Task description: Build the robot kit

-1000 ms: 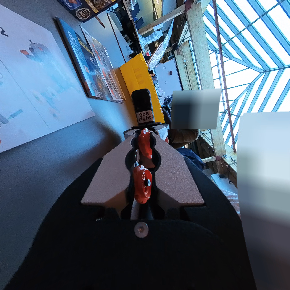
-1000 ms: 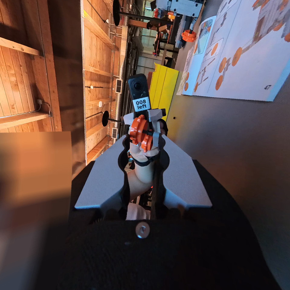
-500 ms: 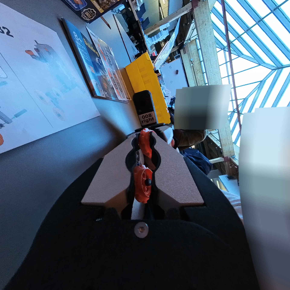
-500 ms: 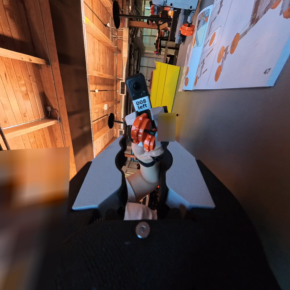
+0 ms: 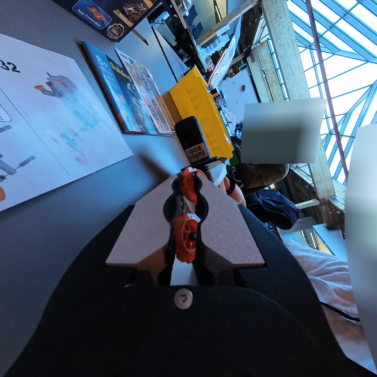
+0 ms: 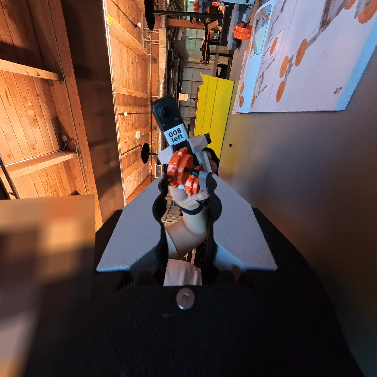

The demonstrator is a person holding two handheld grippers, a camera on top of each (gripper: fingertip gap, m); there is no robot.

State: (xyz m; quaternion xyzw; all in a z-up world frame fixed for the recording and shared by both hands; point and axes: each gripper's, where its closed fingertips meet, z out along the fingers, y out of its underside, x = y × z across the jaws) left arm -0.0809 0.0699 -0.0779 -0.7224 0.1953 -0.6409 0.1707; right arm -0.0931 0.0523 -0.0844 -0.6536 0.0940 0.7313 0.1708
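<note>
My left gripper (image 5: 187,178) is shut on a small assembly: an orange wheel (image 5: 184,238) deep between the fingers, a grey beam (image 5: 181,204), and a second orange wheel (image 5: 188,188) at the fingertips. My right gripper (image 6: 187,181) is open, with its fingertips on either side of that assembly's orange wheels (image 6: 179,168). I cannot tell whether they touch it. The left gripper (image 6: 183,158) faces me in the right wrist view, held by a hand (image 6: 189,202). The right gripper's camera (image 5: 190,138) shows just beyond the left fingertips.
Both grippers are held above a grey table (image 5: 61,224) that appears turned on its side. On it lie a printed instruction sheet (image 5: 51,122) (image 6: 306,61), a booklet (image 5: 122,98) and a yellow bin (image 5: 200,114) (image 6: 214,106). Another orange part (image 6: 241,31) sits far back. Left and right tips are no more than a few centimetres apart.
Both grippers have shifted a little while staying tip to tip. In the right wrist view the left gripper and its wheels have tilted. The left gripper's hold is unchanged.
</note>
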